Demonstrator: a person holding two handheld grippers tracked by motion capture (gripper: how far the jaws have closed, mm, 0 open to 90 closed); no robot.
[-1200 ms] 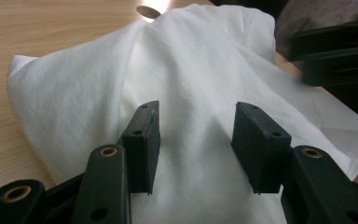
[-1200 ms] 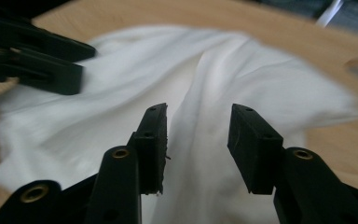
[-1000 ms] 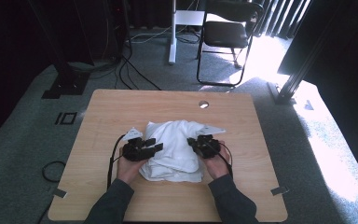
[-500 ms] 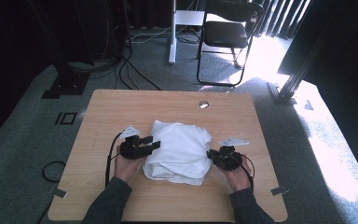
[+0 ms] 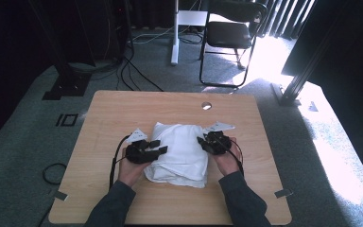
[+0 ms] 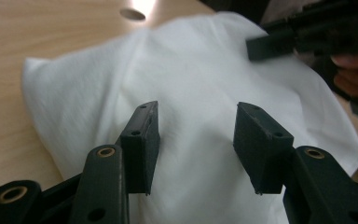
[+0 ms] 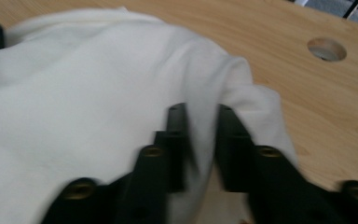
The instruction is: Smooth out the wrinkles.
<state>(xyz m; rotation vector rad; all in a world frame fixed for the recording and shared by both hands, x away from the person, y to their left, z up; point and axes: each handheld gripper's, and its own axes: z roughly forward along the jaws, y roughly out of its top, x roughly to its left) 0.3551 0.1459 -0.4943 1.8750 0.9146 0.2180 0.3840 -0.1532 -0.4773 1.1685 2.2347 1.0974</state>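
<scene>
A folded white cloth [image 5: 179, 151] lies in the middle of the wooden table [image 5: 123, 109]. My left gripper [image 5: 158, 146] rests at its left edge. In the left gripper view the gripper [image 6: 196, 140] stands open, its jaws having just closed a little, with cloth [image 6: 191, 84] under the gap and nothing pinched. My right gripper [image 5: 201, 140] is at the cloth's right edge. Its jaws [image 7: 200, 140] have just been closing and now pinch a raised ridge of the cloth [image 7: 74, 93]. The right gripper [image 6: 270, 44] also shows across the cloth in the left gripper view.
A round cable hole [image 5: 206, 105] sits in the table near its far edge. A black chair [image 5: 231, 33] and a white post stand on the floor beyond. Cables trail on the floor at the left. Bare wood surrounds the cloth on all sides.
The cloth's far right flap has been folded in. My right gripper swung out to the right of the cloth, then came back to its right edge and shut on a fold. The left hand stayed put.
</scene>
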